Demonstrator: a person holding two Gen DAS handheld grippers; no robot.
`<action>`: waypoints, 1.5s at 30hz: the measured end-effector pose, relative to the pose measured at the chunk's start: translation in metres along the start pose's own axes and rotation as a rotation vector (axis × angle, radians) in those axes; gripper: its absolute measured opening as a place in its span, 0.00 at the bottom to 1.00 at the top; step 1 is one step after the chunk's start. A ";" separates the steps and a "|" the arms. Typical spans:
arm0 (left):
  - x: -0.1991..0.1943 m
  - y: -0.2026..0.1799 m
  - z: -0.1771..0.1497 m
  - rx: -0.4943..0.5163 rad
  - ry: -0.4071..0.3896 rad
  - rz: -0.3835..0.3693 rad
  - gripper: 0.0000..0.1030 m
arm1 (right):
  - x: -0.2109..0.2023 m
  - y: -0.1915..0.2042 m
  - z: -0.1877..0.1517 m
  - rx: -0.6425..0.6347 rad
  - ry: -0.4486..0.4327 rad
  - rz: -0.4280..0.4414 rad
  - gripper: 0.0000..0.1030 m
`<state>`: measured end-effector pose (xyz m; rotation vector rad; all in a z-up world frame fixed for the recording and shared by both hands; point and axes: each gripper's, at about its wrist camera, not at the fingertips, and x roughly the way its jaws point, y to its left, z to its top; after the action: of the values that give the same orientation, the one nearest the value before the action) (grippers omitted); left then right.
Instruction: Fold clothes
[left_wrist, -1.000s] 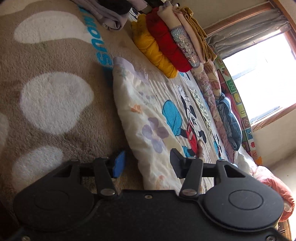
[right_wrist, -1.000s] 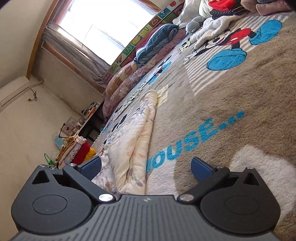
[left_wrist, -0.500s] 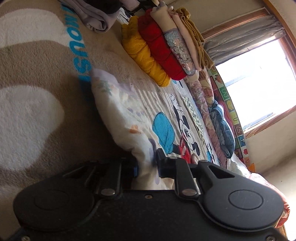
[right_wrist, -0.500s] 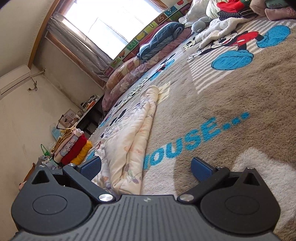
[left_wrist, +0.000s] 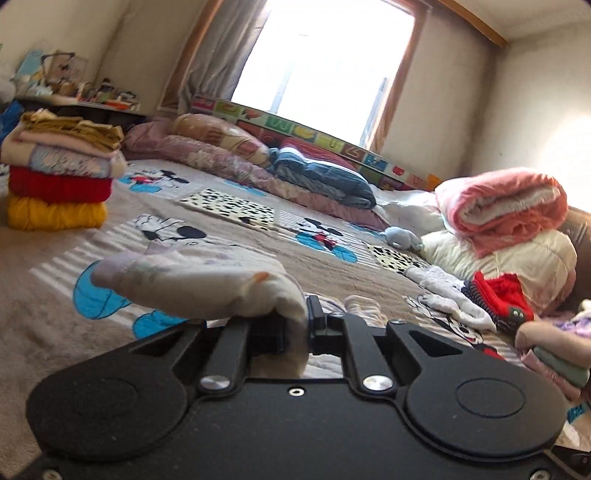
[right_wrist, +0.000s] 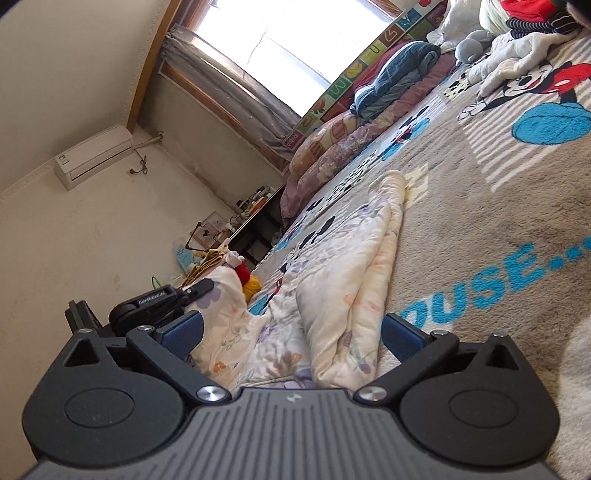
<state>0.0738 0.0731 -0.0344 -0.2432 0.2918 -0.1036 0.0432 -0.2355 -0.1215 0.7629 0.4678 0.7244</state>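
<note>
Plenty still to do: a folded stack (left_wrist: 55, 173) stands at the far left edge of the Mickey Mouse blanket (right_wrist: 517, 192), loose clothes (left_wrist: 491, 295) are heaped at its right edge. The floral garment (right_wrist: 343, 291) lies mid-blanket in a long roll. Left gripper (left_wrist: 295, 328) is level, fingers clamped on a lifted corner. Right gripper (right_wrist: 291, 332) is tilted low over the near end, fingers wide apart, gripping nothing.
</note>
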 end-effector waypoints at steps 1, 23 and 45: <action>0.004 -0.013 -0.003 0.049 0.002 -0.015 0.08 | 0.001 0.001 0.000 0.004 0.006 0.012 0.99; 0.027 -0.107 -0.081 0.523 0.158 -0.371 0.52 | -0.004 -0.047 -0.004 0.383 -0.131 0.101 0.99; -0.022 0.072 -0.024 0.133 0.220 -0.048 0.22 | 0.046 -0.019 0.004 0.354 -0.093 -0.221 0.71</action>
<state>0.0501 0.1399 -0.0692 -0.1065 0.4958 -0.1972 0.0843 -0.2130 -0.1389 1.0524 0.5933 0.4010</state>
